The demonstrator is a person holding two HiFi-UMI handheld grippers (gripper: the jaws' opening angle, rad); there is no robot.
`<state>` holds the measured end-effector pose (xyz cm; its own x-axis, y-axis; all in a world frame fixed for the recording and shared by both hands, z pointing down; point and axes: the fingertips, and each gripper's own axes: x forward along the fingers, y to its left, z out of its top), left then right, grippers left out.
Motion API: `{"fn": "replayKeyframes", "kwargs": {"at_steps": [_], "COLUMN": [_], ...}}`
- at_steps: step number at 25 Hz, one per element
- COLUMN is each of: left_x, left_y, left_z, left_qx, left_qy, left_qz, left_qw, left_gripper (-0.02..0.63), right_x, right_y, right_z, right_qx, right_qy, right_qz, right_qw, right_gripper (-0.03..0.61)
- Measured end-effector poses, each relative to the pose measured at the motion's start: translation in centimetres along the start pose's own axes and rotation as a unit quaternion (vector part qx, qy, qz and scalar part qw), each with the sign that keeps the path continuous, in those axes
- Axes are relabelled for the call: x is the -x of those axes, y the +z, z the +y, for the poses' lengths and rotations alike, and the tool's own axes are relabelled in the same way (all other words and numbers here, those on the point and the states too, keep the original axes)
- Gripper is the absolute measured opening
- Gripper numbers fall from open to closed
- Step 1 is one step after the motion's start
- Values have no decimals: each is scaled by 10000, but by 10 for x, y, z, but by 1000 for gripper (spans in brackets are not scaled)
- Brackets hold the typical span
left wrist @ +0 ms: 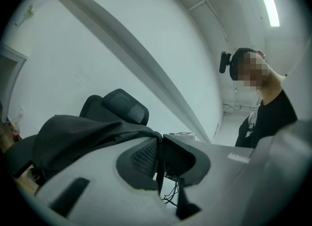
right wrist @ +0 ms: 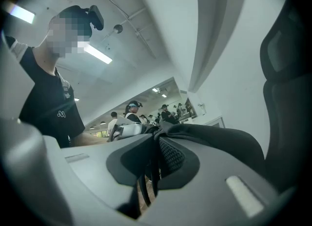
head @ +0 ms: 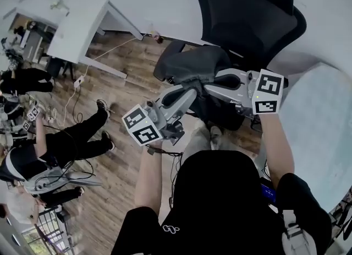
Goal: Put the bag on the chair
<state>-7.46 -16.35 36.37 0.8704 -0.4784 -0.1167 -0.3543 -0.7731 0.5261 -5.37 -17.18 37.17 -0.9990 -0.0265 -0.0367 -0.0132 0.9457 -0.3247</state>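
A dark grey bag (head: pixel 190 64) hangs in front of the backrest of a black office chair (head: pixel 250 14), over its seat and towards the seat's front edge; whether it already rests on the seat cannot be told. The left gripper (head: pixel 190 91) is clenched on a thin fold of the bag's fabric; in the left gripper view the gripper (left wrist: pixel 160 159) has that dark fold pinched between its ribbed pads, with the bag (left wrist: pixel 83 132) bulging away to the left and the chair's headrest (left wrist: pixel 122 105) behind it. The right gripper (head: pixel 212 86) meets the bag from the other side and is likewise clamped on it; in the right gripper view the gripper (right wrist: pixel 151 159) bites the fabric, and the bag (right wrist: pixel 219 139) spreads to the right beside the chair's backrest (right wrist: pixel 287 73). The room has a wood-plank floor (head: pixel 126 66) and plain white walls. A white surface (head: pixel 71 28) stands well apart from the chair at the upper left, and a pale cable (head: pixel 71 97) trails across the floor near it. People in dark clothing (head: pixel 55 144) sit on the floor to the left. A pale rounded surface (head: pixel 324 127) lies just beside the chair on the right. A ceiling strip light (left wrist: pixel 265 0) shows overhead, and more people (right wrist: pixel 129 110) stand far back in the room.
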Motion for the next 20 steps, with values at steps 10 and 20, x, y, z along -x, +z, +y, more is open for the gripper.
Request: {"fn": "replayKeyframes", "kwargs": {"at_steps": [10, 20], "left_x": [-68, -92], "left_y": [32, 36], "left_z": [101, 170], "left_qx": [611, 1079], "left_qy": [-148, -144], "left_qz": [479, 527], "left_qw": [9969, 9927], "left_gripper": [37, 35], "right_x": [9, 5], "right_y": [21, 15], "right_z": [-121, -195], "right_qx": [-551, -614], "right_qy": [-552, -508], "right_qz": [-42, 513], "right_qw": [9969, 9955], "right_gripper": [35, 37]}}
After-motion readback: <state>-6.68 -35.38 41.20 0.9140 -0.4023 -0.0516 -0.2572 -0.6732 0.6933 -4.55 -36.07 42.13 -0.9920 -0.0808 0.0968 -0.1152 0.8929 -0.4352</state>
